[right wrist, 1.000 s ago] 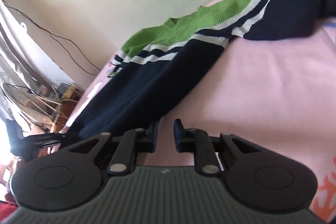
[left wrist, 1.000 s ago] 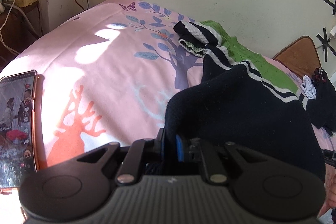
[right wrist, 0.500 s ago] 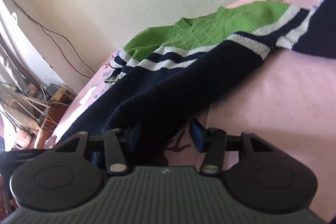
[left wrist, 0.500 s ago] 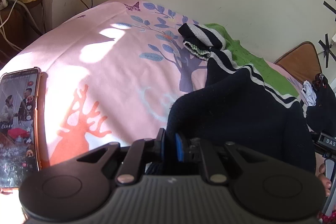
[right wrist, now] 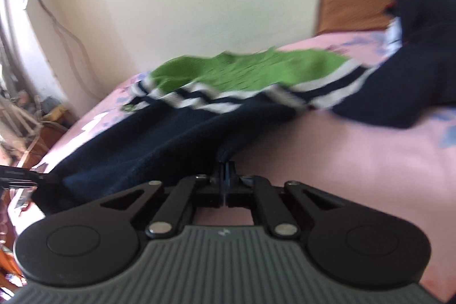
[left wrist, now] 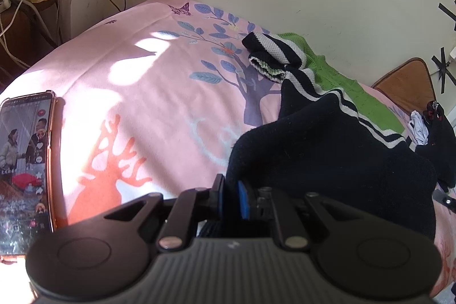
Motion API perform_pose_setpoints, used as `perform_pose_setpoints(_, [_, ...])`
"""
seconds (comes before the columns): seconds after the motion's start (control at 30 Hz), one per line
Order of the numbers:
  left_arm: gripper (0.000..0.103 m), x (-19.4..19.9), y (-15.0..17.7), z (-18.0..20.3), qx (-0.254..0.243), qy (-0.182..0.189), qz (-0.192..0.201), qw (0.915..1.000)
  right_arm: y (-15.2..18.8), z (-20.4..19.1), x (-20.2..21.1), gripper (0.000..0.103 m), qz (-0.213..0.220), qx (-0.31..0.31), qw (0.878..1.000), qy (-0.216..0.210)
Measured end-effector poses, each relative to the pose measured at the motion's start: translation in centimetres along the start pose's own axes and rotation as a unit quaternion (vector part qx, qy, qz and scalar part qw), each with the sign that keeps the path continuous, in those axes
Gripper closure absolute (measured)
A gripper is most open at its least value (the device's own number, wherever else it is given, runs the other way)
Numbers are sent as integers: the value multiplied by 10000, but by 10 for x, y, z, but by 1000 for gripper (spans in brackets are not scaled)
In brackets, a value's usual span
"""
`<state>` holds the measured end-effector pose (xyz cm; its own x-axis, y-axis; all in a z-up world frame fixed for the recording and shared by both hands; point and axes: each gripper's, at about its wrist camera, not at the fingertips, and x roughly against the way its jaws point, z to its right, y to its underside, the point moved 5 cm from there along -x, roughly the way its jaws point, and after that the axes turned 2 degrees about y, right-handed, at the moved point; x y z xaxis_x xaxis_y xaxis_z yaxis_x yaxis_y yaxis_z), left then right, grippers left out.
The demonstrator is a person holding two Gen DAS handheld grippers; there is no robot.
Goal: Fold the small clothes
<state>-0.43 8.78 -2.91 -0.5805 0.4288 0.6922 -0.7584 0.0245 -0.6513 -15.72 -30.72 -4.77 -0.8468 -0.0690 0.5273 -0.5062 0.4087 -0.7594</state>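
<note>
At the near edge, left hand-held gripper (left wrist: 229, 197): jaws were clamped on a thick bunch of the sweater's (left wrist: 327, 155) dark hem; the bunch bulged past the blue pads, so a hard pull could have drawn the knit out unevenly.
At the near edge, right hand-held gripper (right wrist: 226, 175): jaws were together on a thin pinch of the same dark hem, only a small peak of cloth showing between the tips; so shallow a bite looked likely to slip once the weight came onto it.
Sweater: it lay on the bed (left wrist: 148, 93), dark body nearest, white and dark stripes next, green yoke towards the wall; the hem was raised off the sheet at both grips.
Blur: the right view was smeared, so how deep that pinch sat could not be told for certain.
Uneven lift: if one hem corner rose or travelled ahead of the other, the fold line would probably have run crooked across the stripes.
Phone (left wrist: 25, 170): it lay lit on the bed just to the left of the left grip; a sweep of hem or tool that way could have knocked it off the edge.
Sleeve (left wrist: 272, 56): its striped cuff lay bunched at the far left of the sweater; folding over it would likely have trapped a lump.
Dark clothes (left wrist: 439, 144): the pile lay beside the sweater's far right side; a dragged sweater could have caught it.
</note>
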Motion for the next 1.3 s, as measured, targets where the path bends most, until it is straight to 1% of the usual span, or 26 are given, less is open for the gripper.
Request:
perform_pose_setpoints(0.1, [93, -1, 1, 4, -71, -7, -6, 10000, -9, 41, 40, 100, 468, -225, 9954, 803])
perform_pose_setpoints(0.13, [92, -1, 2, 6, -125, 1, -10, 9999, -10, 54, 51, 97, 583, -374, 9930, 961])
perform_pose_setpoints(0.17, [92, -1, 2, 7, -172, -6, -10, 9999, -10, 65, 59, 94, 612, -575, 9917, 975])
perform_pose_setpoints(0.2, [91, 0, 2, 8, -221, -22, -8, 9998, -7, 75, 64, 93, 567, -825, 9911, 876])
perform_pose_setpoints(0.27, [85, 1, 3, 10, -280, 0, -24, 9996, 6, 81, 64, 83, 232, -1189, 9919, 371])
perform_pose_setpoints(0.33, [81, 3, 5, 9, -260, 49, -45, 9996, 21, 73, 55, 60, -43, -1256, 9921, -48])
perform_pose_setpoints(0.43, [78, 5, 9, 8, -219, 118, -74, 9997, 43, 42, 32, 53, -315, -1196, 9894, -763])
perform_pose_setpoints(0.5, [78, 4, 12, 9, -214, 173, -81, 9996, 52, 25, 9, 47, -433, -1234, 9855, -1084])
perform_pose_setpoints(0.53, [80, 3, 14, 10, -226, 170, -101, 9995, 54, 19, 0, 47, -371, -1313, 9831, -1221])
perform_pose_setpoints(0.57, [87, 4, 15, 11, -259, 121, -88, 9996, 54, 11, -8, 48, -327, -1388, 9802, -1372])
perform_pose_setpoints(0.6, [93, 5, 16, 13, -318, 80, -87, 9994, 54, 2, -15, 68, -462, -1342, 9775, -1561])
perform_pose_setpoints(0.63, [95, 7, 16, 14, -352, 96, -87, 9993, 53, -8, -20, 93, -728, -1226, 9728, -1823])
perform_pose_setpoints(0.67, [95, 10, 17, 16, -354, 174, -89, 9992, 51, -15, -20, 95, -884, -1087, 9705, -1964])
perform_pose_setpoints(0.73, [95, 23, 19, 24, -382, 463, -123, 9981, 39, -20, -3, 95, -829, -751, 9721, -2064])
perform_pose_setpoints(0.83, [95, 47, 30, 41, -737, 743, -245, 9942, 9, -1, 45, 96, -657, -465, 9800, -1820])
perform_pose_setpoints(0.9, [95, 54, 45, 52, -957, 915, -512, 9899, -5, 15, 73, 96, -653, -118, 9874, -1435])
perform_pose_setpoints(0.93, [95, 55, 53, 57, -1093, 957, -633, 9874, -7, 22, 84, 100, -744, 144, 9902, -1177])
perform_pose_setpoints(1.0, [93, 53, 69, 64, -1401, 867, -827, 9829, -4, 32, 91, 100, -1059, 636, 9905, -611])
perform_pose_setpoints(1.03, [89, 51, 73, 62, -1485, 795, -871, 9819, 0, 38, 90, 96, -1264, 778, 9881, -398])
perform_pose_setpoints(1.07, [88, 50, 74, 59, -1485, 733, -859, 9824, 8, 45, 87, 95, -1531, 880, 9840, -247])
perform_pose_setpoints(1.1, [87, 49, 72, 52, -1377, 693, -817, 9847, 9, 49, 82, 93, -1591, 971, 9825, -28])
perform_pose_setpoints(1.13, [83, 49, 67, 46, -1219, 666, -739, 9875, 7, 54, 79, 87, -1492, 1031, 9832, 201])
perform_pose_setpoints(1.17, [80, 50, 61, 39, -1033, 657, -624, 9905, 2, 57, 75, 84, -1352, 969, 9857, 273])
perform_pose_setpoints(1.2, [79, 52, 53, 34, -873, 680, -471, 9927, -4, 58, 70, 82, -1217, 807, 9891, 194])
perform_pose_setpoints(1.23, [77, 54, 46, 31, -781, 685, -295, 9942, -10, 61, 69, 82, -1078, 624, 9922, 12])
perform_pose_setpoints(1.3, [71, 54, 34, 29, -733, 645, 23, 9952, -19, 52, 58, 80, -861, 551, 9944, -268])
